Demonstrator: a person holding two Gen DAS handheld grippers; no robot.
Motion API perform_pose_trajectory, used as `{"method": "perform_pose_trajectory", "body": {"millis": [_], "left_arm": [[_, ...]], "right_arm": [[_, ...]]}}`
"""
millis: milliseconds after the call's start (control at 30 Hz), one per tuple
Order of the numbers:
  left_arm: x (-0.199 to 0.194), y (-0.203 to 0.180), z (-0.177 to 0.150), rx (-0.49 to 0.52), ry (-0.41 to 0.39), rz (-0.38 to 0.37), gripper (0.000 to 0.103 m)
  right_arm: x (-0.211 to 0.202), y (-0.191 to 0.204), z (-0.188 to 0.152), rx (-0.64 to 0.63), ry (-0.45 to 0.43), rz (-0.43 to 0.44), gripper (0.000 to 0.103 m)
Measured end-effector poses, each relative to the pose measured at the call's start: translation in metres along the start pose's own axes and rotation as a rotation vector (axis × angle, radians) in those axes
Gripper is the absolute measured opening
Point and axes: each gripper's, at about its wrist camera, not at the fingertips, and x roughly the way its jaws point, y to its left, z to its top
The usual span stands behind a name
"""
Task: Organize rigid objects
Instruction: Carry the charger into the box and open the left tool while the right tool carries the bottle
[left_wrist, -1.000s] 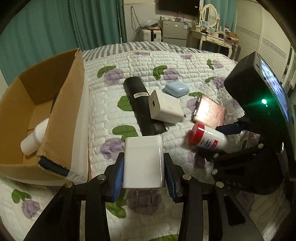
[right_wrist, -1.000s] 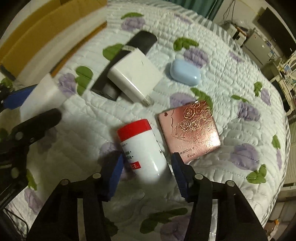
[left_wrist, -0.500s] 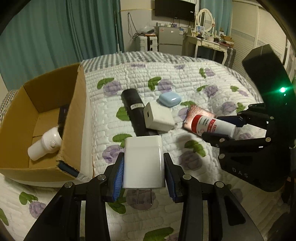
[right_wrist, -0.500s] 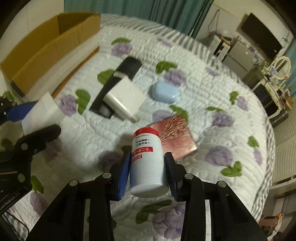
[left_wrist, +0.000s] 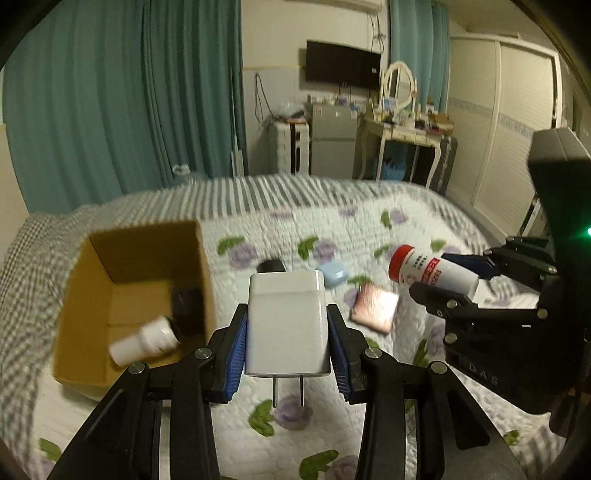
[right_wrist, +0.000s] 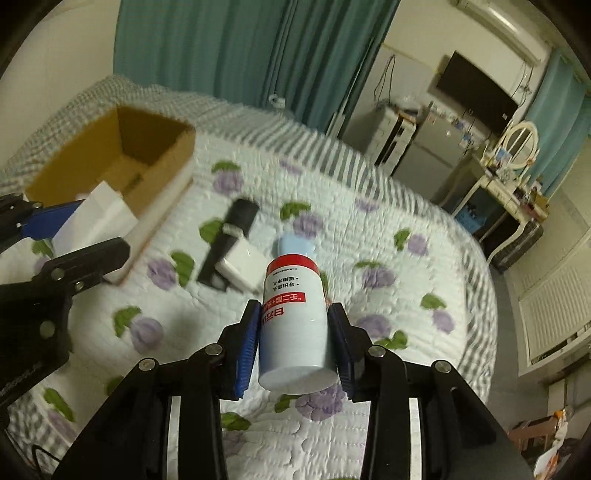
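My left gripper (left_wrist: 287, 332) is shut on a white plug charger (left_wrist: 286, 325), held high above the bed, prongs toward me. My right gripper (right_wrist: 295, 332) is shut on a white bottle with a red cap (right_wrist: 293, 314); it also shows in the left wrist view (left_wrist: 432, 271), to the right. The open cardboard box (left_wrist: 92, 288) sits at the left on the bed and holds a white bottle (left_wrist: 147, 341) and a dark item (left_wrist: 184, 306). On the quilt lie a black tube (right_wrist: 231, 236), a white charger (right_wrist: 240, 264), a blue case (left_wrist: 332, 273) and a pink compact (left_wrist: 375, 308).
The flowered quilt (right_wrist: 388, 240) covers the bed. Teal curtains, a small fridge (left_wrist: 332, 140) and a dressing table (left_wrist: 402, 144) stand beyond the far edge. The left gripper shows at the left of the right wrist view (right_wrist: 66, 236).
Both grippers have risen well above the bed with their objects. The right gripper closed on the red-capped bottle and lifted it off the quilt. The views now tilt toward the room.
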Motion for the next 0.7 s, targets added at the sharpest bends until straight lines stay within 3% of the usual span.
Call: {"method": "perform_pose_trajectory", "body": {"millis": [367, 533, 700], "left_arm": [[-0.049, 0.076, 0.046, -0.032, -0.099, 0.035, 0.041], [-0.046, 0.119, 0.053, -0.052, -0.1, 0.079, 0.041], [-0.019, 0.156, 0.05, -0.069, -0.064, 0.109, 0.041]], "right_arm": [[-0.071, 0.044, 0.068, -0.022, -0.158, 0.009, 0.037], [-0.074, 0.074, 0.098, -0.034, -0.197, 0.055, 0.037], [-0.053, 0.1, 0.123, -0.043, -0.201, 0.095, 0.037]]}}
